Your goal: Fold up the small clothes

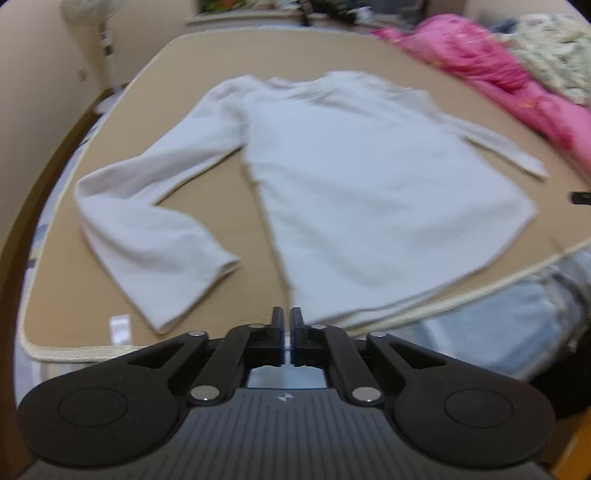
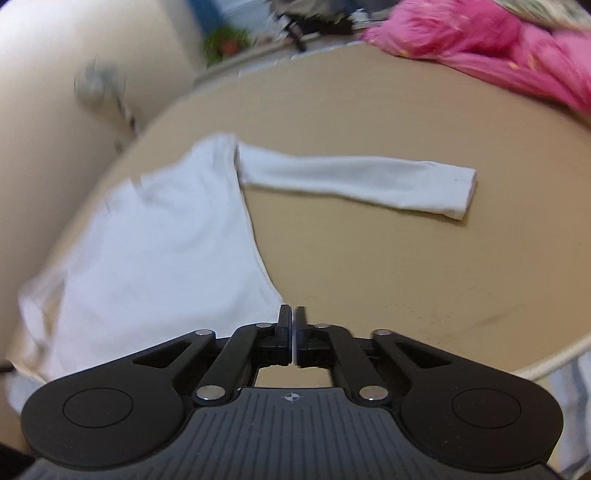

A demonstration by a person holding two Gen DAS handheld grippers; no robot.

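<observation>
The left gripper (image 1: 287, 314) and right gripper (image 2: 291, 314) are hovering with fingers pressed together, empty. The white shirt (image 1: 369, 184) is lying flat at frame centre; soft and light, likely best pinched at the sleeve cuff (image 2: 461, 192).

A tan mat (image 1: 207, 48) with a pale corded edge covers the surface. Pink bedding (image 1: 491, 59) lies bunched along its far side, beside floral fabric (image 1: 554, 48). A fan (image 1: 83, 14) stands by the wall.
</observation>
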